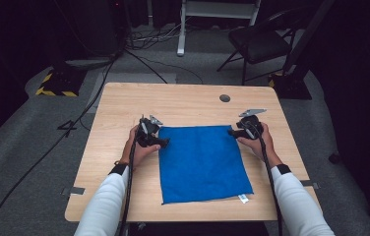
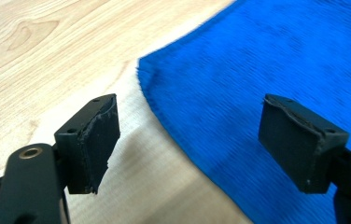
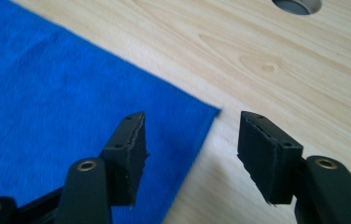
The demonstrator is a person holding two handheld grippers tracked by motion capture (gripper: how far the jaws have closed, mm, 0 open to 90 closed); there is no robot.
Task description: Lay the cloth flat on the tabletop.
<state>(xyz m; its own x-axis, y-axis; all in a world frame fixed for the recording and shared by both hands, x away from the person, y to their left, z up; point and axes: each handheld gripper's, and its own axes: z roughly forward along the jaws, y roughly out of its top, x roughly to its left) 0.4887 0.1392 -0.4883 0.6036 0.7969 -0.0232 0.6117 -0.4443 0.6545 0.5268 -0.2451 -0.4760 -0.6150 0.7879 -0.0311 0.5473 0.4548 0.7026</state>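
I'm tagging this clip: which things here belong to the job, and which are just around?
In the job: blue cloth; left hand-held gripper and right hand-held gripper, both open at its far corners.
Just around: table, chair, floor cables.

The high view looks forward and down from above the person's side, far enough back to take in the whole surface, the floor beyond it and a chair; both forearms enter from its bottom edge. The left gripper view sits low and close behind the left tongs, looking along the two jaws at the near corner of the blue cloth and bare wood; the right gripper view rides equally close behind the right tongs, facing the cloth's opposite far corner and a round hole in the surface. All three views share the cloth's far edge; the two gripper views hold its opposite corners.
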